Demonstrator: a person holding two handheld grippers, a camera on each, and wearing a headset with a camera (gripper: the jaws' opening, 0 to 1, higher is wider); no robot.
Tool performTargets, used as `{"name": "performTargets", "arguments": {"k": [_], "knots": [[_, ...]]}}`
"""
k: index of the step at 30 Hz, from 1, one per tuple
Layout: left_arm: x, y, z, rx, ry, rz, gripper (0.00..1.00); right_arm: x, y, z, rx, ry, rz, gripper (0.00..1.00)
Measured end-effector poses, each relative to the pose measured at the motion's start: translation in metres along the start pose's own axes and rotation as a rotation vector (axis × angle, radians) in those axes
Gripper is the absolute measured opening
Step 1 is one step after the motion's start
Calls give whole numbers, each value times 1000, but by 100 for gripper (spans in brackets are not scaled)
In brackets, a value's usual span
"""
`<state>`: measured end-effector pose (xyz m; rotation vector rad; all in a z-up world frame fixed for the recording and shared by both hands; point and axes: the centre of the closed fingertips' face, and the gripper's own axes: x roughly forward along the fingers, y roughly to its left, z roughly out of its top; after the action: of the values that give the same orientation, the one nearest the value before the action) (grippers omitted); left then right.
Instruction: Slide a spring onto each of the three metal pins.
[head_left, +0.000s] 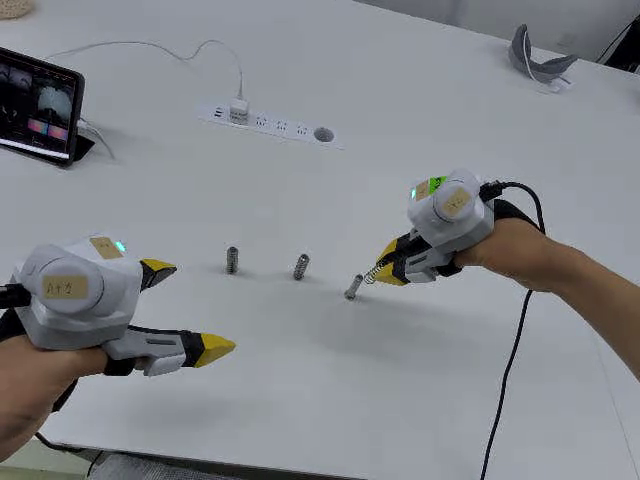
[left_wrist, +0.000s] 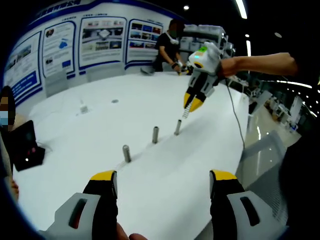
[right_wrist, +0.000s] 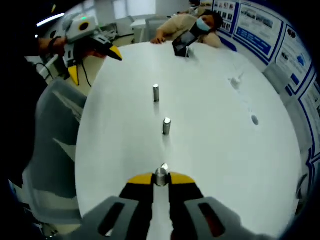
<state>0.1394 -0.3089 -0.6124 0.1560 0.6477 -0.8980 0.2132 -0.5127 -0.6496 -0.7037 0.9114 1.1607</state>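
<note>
Desk (head_left: 400, 120), white: three metal pins (head_left: 301, 266) standing in a row at mid-desk. Right gripper (head_left: 386, 266): fingers clamped on a spring (head_left: 374, 272), whose free end is just beside the end pin (head_left: 353, 287). Left gripper (head_left: 200, 307): fingers wide apart, well apart from the pins

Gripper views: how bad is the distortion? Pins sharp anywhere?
Head view: even light, faint shadows, pins fairly crisp. Left gripper view: fisheye bows the table edge, ceiling lights flare. Right gripper view: same bowing, pins softer, dim surroundings.
</note>
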Motion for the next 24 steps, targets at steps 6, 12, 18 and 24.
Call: {"name": "performTargets", "arguments": {"k": [6,12,18,24], "knots": [[0,-2,-4,-16,0,0,77,5,-3,1,-4,5,3,12],[-1,-3,-5,-25,-1,-4,77,8,-3,1,-11,19,9,12],[-2,-1,-5,-27,-2,-1,77,12,-4,1,-14,21,9,12],[-2,-3,-7,-25,3,-6,76,17,-5,1,-20,30,10,13]]}}
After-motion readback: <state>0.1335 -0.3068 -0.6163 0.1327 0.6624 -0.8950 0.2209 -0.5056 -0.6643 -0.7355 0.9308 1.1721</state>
